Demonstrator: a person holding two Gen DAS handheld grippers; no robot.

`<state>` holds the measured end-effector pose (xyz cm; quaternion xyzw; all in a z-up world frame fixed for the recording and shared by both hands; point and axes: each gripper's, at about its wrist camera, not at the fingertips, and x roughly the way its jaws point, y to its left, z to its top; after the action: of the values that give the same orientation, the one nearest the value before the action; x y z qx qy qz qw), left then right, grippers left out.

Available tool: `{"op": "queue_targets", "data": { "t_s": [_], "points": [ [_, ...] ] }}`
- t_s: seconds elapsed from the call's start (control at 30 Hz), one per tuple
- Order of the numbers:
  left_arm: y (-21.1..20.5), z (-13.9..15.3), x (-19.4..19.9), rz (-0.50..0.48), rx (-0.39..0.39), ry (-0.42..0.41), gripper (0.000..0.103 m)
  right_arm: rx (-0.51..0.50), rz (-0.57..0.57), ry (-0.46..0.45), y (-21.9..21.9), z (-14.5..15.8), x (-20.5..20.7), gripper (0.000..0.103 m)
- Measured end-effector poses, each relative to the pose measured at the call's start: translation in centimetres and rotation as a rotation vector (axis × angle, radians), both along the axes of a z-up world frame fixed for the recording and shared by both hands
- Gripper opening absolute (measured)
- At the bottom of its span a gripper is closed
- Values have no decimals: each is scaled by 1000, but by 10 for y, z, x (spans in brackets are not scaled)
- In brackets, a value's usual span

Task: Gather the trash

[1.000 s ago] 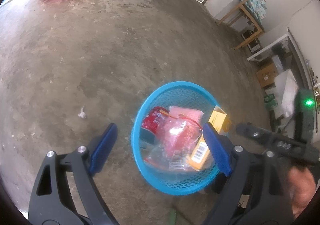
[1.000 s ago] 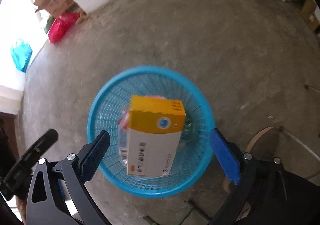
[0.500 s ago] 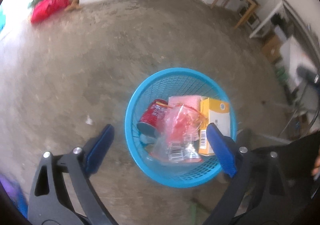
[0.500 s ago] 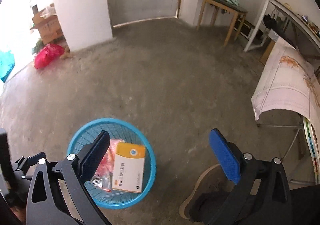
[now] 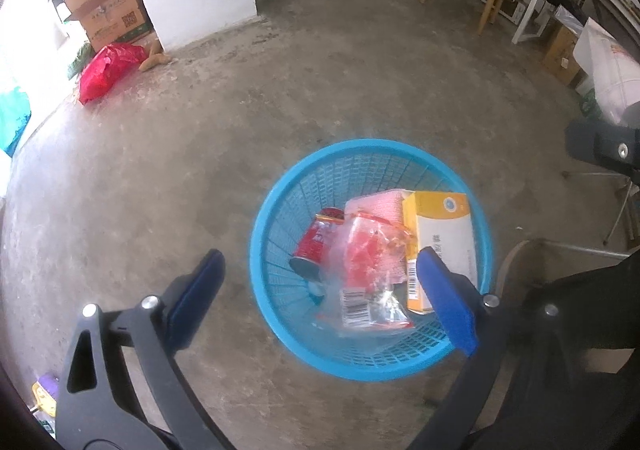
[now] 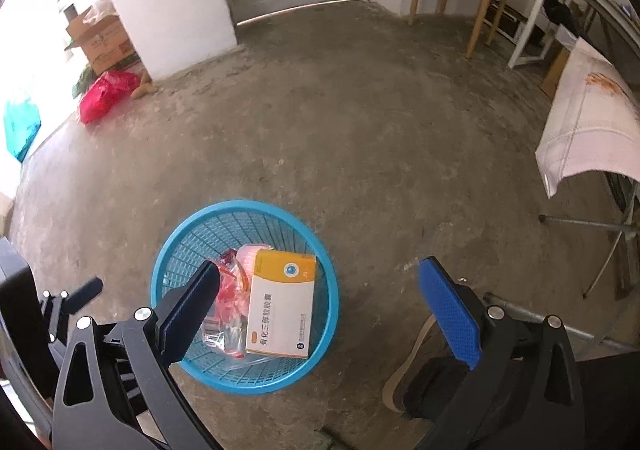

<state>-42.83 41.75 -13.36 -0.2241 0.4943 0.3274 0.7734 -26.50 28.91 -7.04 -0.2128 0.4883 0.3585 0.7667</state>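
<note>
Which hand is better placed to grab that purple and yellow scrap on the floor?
Probably left: the scrap lies beside the left gripper, whose fingers are opening with nothing between them; the right view does not show it.

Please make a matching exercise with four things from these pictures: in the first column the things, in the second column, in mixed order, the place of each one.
Things:
1. red can
2. orange and white box
3. red plastic bag
4. cardboard carton

Places:
A. on the floor beside the white wall, outside the basket
B. lying in the blue basket, at its left side in the left wrist view
C. by the bright doorway, behind the red bag
D. on top of the wrappers in the basket

Pairs: 1-B, 2-D, 3-A, 4-C
</note>
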Motion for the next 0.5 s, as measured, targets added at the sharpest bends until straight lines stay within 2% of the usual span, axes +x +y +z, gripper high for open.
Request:
{"op": "queue_targets", "data": {
  "t_s": [0.17, 0.27, 0.5],
  "points": [
    [-5, 2, 3, 10, 5, 12, 92, 5, -74, 49, -11, -10, -1, 97],
    [-8, 4, 4, 16, 23, 24, 92, 11, -102, 38, -17, -10, -5, 97],
    [-10, 1, 4, 37, 55, 42, 92, -34, -101, 53, -12, -22, -7, 97]
  ]
}}
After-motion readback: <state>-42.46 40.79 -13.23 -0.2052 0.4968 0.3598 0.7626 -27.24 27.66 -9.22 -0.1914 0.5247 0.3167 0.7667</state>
